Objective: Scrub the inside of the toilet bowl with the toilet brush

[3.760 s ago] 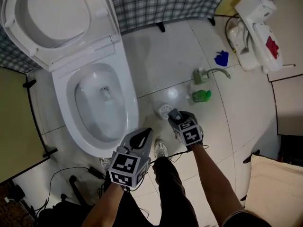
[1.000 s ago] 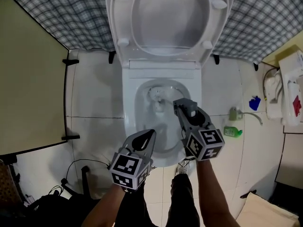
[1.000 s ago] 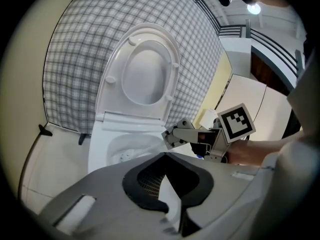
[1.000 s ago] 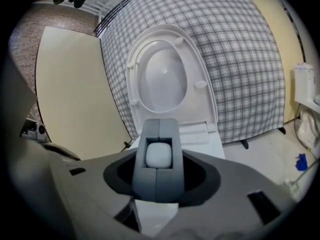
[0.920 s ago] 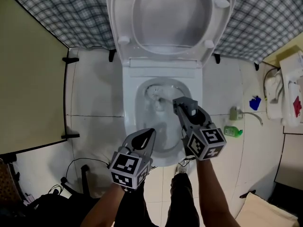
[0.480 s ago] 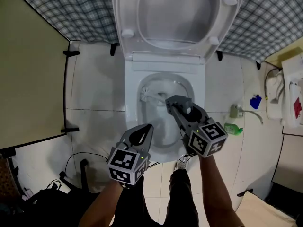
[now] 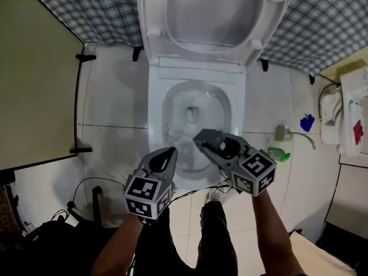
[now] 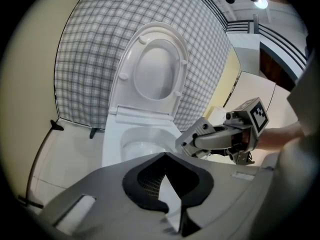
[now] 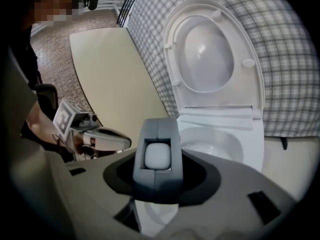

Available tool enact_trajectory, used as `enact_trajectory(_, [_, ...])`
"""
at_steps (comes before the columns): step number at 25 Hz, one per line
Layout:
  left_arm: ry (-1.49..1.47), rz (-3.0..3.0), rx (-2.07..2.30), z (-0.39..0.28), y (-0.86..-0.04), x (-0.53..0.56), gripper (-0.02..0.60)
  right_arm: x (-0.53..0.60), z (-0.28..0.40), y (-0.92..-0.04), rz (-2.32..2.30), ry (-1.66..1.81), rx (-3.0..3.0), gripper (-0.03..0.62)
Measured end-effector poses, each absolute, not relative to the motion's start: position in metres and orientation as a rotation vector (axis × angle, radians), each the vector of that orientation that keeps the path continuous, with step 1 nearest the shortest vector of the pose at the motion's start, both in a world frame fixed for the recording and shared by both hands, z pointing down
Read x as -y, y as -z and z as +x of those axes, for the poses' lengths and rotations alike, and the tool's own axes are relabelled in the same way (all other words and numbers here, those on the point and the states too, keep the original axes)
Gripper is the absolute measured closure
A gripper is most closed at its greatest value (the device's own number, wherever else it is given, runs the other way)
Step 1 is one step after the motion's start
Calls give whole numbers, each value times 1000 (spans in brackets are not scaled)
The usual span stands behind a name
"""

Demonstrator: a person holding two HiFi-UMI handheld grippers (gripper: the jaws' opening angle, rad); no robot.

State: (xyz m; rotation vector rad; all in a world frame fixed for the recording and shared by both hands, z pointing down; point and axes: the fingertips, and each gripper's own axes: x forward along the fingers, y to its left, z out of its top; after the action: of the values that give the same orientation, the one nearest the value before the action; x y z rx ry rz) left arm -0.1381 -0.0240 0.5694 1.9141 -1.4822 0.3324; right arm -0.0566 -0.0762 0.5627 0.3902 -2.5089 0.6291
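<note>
Though glossy, oval white toilet bowl (image 7: 156, 105)

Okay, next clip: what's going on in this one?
A person stands over the toilet bowl with a gripper in each hand. The right gripper has its fingers clamped on the handle of the toilet brush, whose head sits against the bowl's left inner wall, so scrubbing looks under way. The left gripper hangs beside it over the near rim, fingers together and holding nothing. The seat and lid are raised.
</note>
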Motion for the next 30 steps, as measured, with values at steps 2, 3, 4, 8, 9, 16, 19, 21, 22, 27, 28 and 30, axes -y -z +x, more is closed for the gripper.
enact_trajectory(2, [-336,1906,1487,-136,-571,21,572,60,-47,-563,295,-622,2490,398])
enact_trajectory(3, [-338,1903,1488,-135,-571,20,572,52,-43,-563,254,-617,2481,398])
enact_trajectory(4, [-339,1900,1489,-133,-571,19,572,46,-38,-563,218,-610,2472,398])
enact_trajectory(8, [-345,1894,1488,-123,-571,15,572,24,-19,-558,104,-562,2432,398])
enact_trajectory(9, [-345,1894,1486,-120,-570,13,572,20,-15,-555,76,-550,2422,398])
enact_trajectory(16, [-337,1906,1458,-97,-568,8,572,8,10,-542,-100,-435,2311,396])
enact_trajectory(19, [-333,1913,1451,-94,-565,6,572,12,17,-537,-156,-369,2253,398])
enact_trajectory(21, [-335,1916,1446,-94,-565,5,572,16,21,-534,-165,-339,2221,398])
enact_trajectory(22, [-338,1916,1443,-94,-565,3,572,18,22,-533,-160,-329,2212,399])
enact_trajectory(27, [-340,1915,1435,-97,-567,0,572,6,9,-540,-97,-329,2266,399])
enact_trajectory(28, [-337,1913,1436,-99,-567,1,572,2,4,-542,-86,-334,2287,399])
enact_trajectory(30, [-332,1908,1440,-104,-569,1,572,-4,-6,-544,-58,-336,2324,399])
